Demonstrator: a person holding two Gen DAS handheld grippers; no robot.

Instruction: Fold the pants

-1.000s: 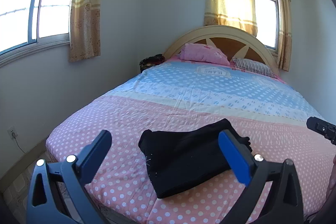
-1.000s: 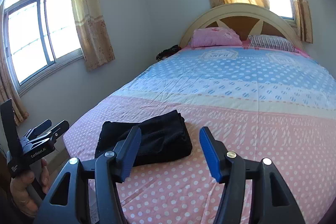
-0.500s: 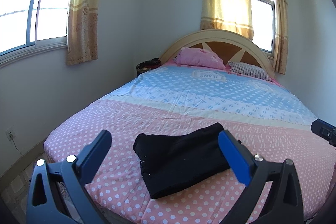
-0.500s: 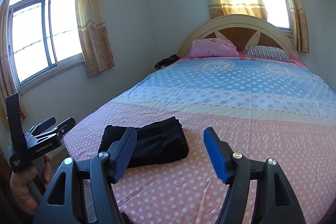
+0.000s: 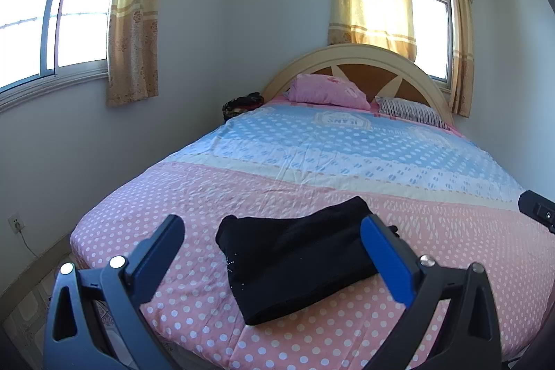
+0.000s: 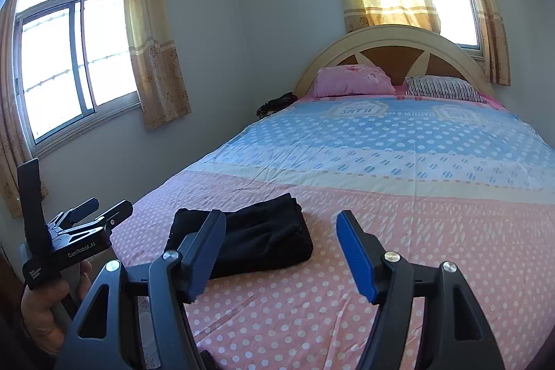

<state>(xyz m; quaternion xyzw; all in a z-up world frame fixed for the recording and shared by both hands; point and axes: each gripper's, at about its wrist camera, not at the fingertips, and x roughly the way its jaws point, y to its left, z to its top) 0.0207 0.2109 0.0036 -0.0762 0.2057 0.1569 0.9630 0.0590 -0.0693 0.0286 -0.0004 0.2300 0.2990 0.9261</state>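
Plainly, the bed (image 5: 347, 162) is filling most of both views, its polka-dot cover lying pink at the near end and blue toward the arched headboard (image 5: 357, 58). Curtains (image 5: 133, 13) are hanging beside the two bright windows. At the headboard a pink pillow (image 5: 327, 87) and a striped pillow (image 5: 409, 110) are resting side by side. The pants (image 5: 298, 257), black and folded into a compact bundle, are lying on the pink part of the cover near the foot edge of the bed. The left gripper (image 5: 272, 243) is hovering above the foot of the bed with its jaws spread wide and gripping nothing; a hand (image 6: 45, 300) is holding it. The right gripper (image 6: 281, 245) is hanging just to the right of the pants, released, with nothing between its blue pads (image 6: 355, 252).
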